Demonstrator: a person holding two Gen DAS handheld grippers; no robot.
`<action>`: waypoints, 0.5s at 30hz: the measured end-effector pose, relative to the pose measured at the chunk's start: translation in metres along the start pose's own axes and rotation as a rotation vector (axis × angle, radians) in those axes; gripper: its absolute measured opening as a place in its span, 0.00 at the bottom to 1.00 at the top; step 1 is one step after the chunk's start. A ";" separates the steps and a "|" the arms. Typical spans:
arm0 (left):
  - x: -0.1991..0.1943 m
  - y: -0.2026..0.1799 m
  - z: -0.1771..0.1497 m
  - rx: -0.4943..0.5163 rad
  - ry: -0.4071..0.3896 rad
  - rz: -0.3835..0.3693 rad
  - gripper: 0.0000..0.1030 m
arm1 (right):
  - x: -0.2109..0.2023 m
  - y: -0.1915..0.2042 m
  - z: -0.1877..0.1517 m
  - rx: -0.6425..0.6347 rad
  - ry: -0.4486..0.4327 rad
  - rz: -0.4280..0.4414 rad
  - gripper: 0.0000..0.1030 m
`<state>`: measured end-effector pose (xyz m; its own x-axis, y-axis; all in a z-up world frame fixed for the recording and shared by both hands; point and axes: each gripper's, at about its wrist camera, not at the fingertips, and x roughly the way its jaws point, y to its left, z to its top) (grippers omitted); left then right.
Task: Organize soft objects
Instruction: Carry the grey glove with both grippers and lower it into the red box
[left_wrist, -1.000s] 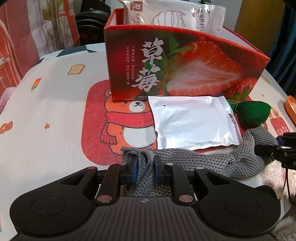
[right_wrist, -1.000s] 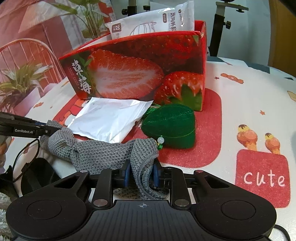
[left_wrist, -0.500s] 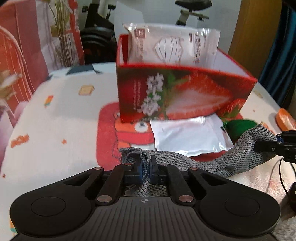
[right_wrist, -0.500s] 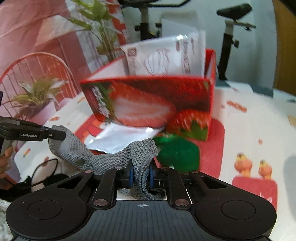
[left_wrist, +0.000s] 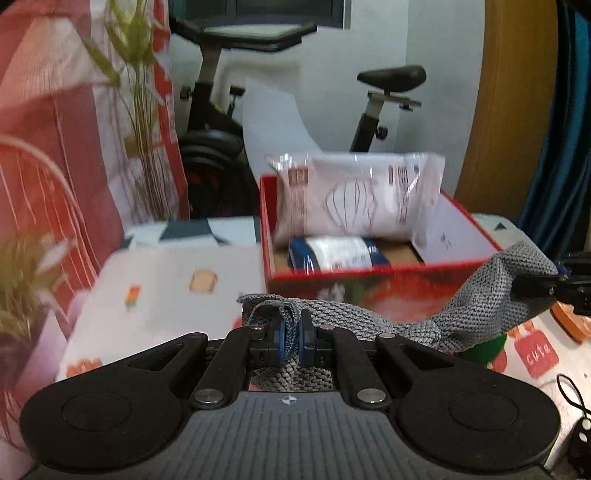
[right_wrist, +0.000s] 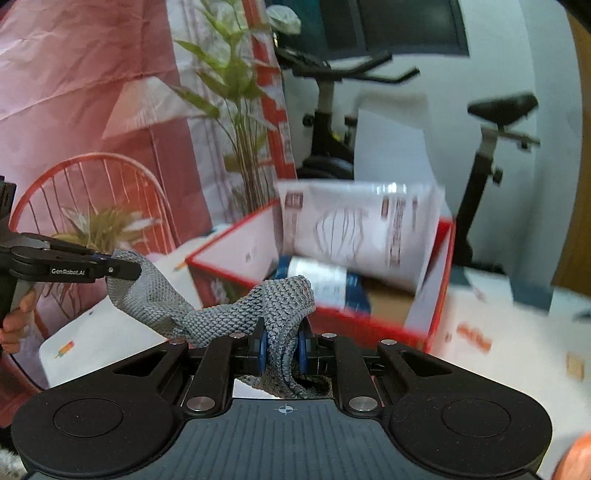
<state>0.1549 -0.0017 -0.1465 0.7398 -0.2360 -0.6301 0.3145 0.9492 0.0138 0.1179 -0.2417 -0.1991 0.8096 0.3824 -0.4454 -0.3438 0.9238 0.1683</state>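
Two hand-held grippers share one grey knitted cloth (left_wrist: 354, 317): the left hand-held gripper (left_wrist: 294, 336) pinches one end, the right hand-held gripper (right_wrist: 281, 345) clamps the other, both angled downward, cloth slung in the air before the red box (left_wrist: 373, 271).

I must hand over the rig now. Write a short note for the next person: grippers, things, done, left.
Left gripper: jaws shut on one end of the grey knitted cloth.
Right gripper: jaws shut on the other end.
The cloth hangs between them, in front of the red strawberry box.
Done: a white packet and a blue packet are in the box.
Left: the cloth is not yet in the box; the green soft item shows under the cloth, outside the box.
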 end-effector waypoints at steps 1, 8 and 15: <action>0.000 -0.001 0.007 0.008 -0.013 0.007 0.07 | 0.001 -0.002 0.008 -0.019 -0.009 -0.006 0.14; 0.025 -0.010 0.055 0.052 -0.058 0.038 0.07 | 0.034 -0.030 0.062 -0.094 -0.011 -0.084 0.14; 0.080 -0.029 0.087 0.094 0.014 0.038 0.07 | 0.081 -0.050 0.078 -0.120 0.097 -0.115 0.14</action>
<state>0.2567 -0.0666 -0.1295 0.7443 -0.1963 -0.6384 0.3410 0.9336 0.1104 0.2378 -0.2555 -0.1755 0.7989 0.2657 -0.5396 -0.3106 0.9505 0.0082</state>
